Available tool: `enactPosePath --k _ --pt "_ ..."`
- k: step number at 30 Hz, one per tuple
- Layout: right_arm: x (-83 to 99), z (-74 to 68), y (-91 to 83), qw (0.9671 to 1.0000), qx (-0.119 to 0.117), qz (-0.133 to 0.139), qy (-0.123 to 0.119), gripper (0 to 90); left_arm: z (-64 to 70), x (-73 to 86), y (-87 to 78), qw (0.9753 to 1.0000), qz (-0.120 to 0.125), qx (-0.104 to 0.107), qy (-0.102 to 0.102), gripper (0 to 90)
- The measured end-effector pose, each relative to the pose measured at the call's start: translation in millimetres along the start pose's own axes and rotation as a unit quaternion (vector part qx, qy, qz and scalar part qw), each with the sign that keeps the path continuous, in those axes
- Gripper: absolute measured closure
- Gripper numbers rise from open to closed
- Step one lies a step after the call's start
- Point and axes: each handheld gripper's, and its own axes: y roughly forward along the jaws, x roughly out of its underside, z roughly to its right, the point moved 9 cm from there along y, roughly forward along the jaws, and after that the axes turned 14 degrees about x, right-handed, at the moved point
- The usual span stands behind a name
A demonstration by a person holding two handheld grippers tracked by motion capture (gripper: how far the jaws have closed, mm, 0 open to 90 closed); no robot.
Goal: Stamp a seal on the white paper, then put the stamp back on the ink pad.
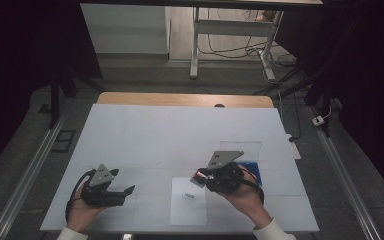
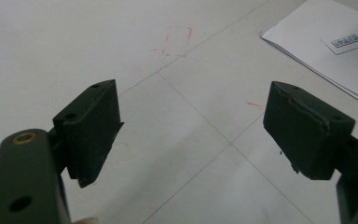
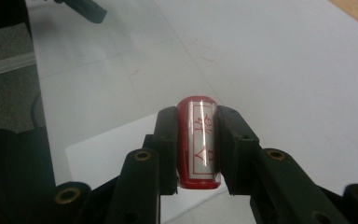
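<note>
**Stamp held in right gripper above paper sheet**

The right gripper is closed on a red stamp, jaws pressing its two long sides, label facing up. It hangs over the white paper sheet near the worktop's front edge. The left gripper stands wide open and empty, toward the front left corner. Judgement: the stamp looks light, rigid and smooth-shelled, so slippery; a mid-body hold on the flat sides suits it. A blue pad lies toward the right edge.
</note>
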Motion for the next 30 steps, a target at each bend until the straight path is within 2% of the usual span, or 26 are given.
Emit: enactPosePath --k 9,19,30 --pt "3.1 19.6 -10.9 0.9997 0.015 0.005 0.019 70.0 1.2 0.3 0.3 1.0000 -0.003 0.002 0.004 18.9" --pt "12.9 49.3 -23.6 0.9980 0.048 0.001 0.042 70.0 1.3 0.7 0.4 1.0000 -0.004 0.002 0.004 19.0" --pt "41.4 92.3 -35.6 0.9917 0.103 -0.028 0.071 70.0 1.0 -0.2 0.5 1.0000 -0.002 0.002 0.004 19.0"
